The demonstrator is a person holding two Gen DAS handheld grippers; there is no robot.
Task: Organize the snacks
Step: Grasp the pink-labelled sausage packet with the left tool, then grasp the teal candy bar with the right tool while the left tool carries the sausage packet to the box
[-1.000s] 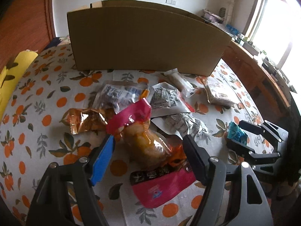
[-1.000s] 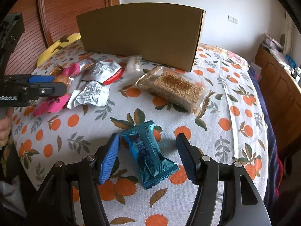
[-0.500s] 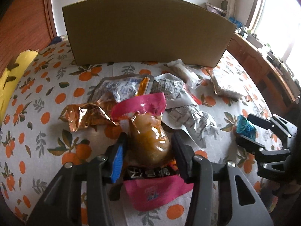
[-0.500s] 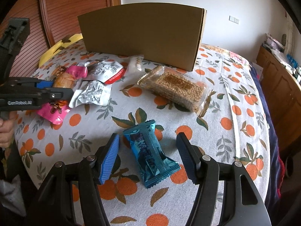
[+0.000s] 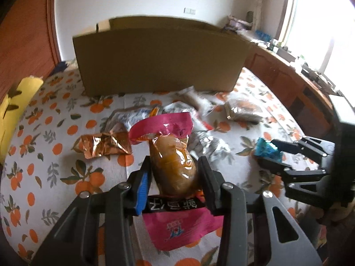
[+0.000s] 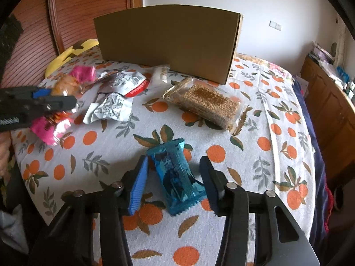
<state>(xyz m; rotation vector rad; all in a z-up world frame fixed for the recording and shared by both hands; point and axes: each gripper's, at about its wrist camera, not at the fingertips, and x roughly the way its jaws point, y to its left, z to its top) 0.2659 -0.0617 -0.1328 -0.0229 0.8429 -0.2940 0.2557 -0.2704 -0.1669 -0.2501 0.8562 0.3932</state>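
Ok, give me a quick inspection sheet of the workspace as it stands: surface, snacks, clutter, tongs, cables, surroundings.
Surface: tablecloth printed with oranges.
Job's things: pink-ended snack pack; teal packet; seed bar pack; silver pouches; gold wrapper; cardboard box standing behind them.
Clutter: yellow object at the far left edge.
Tongs: left tongs closing, pads on the pink-ended pack; right tongs closing around the teal packet, pads not yet pressing.
Cables: nothing seen.
Surroundings: wooden door, white wall, wooden cabinet, bright window.
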